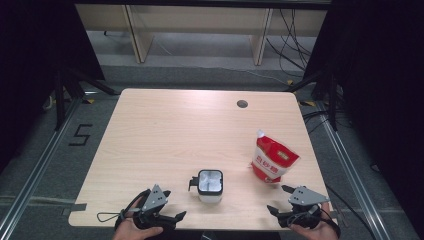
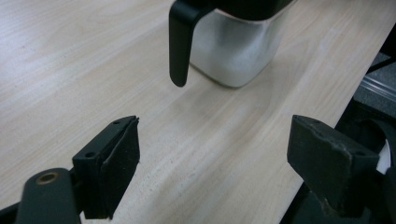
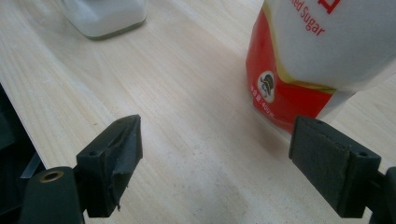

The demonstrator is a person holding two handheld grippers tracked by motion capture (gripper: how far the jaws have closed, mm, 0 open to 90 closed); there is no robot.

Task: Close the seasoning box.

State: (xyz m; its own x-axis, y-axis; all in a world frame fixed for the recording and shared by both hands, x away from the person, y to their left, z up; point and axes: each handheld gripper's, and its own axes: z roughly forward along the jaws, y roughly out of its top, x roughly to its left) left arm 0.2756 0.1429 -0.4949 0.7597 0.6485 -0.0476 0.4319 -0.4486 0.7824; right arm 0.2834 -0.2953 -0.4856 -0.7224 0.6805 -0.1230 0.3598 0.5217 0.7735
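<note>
Overhead, the high view takes in a pale wooden table (image 1: 165,130) with rounded corners and a small round hole (image 1: 242,104) near its far edge, standing on a grey floor between black curtains, with light wooden furniture legs and loose cables beyond and metal rails along both sides. A square container (image 1: 210,185) with a black rim, a black handle on its left side and white contents sits near the front edge, about midway between the two hands. A red and white sugar pouch (image 1: 273,161) stands upright to its right, farther from the front edge. The left gripper (image 1: 172,209) rests low at the front left, its jaws spread and empty, pointing toward the container but apart from it. The right gripper (image 1: 280,198) sits at the front right corner, jaws likewise spread and empty, just short of the pouch. Next, the left gripper view looks along the wood grain: the two black jaws stand wide apart over bare table (image 2: 93,70), and the container (image 2: 233,51), shiny metal below its dark rim, lies ahead between them, its handle (image 2: 180,44) hanging down on the nearer left side, touching neither jaw. Lastly, the right gripper view shows the jaws wide apart with only table (image 3: 187,140) between them; the sugar pouch (image 3: 322,60) stands just ahead of the right-hand jaw, not touched, and the base of the container (image 3: 105,18) shows at the upper left, well apart.
</note>
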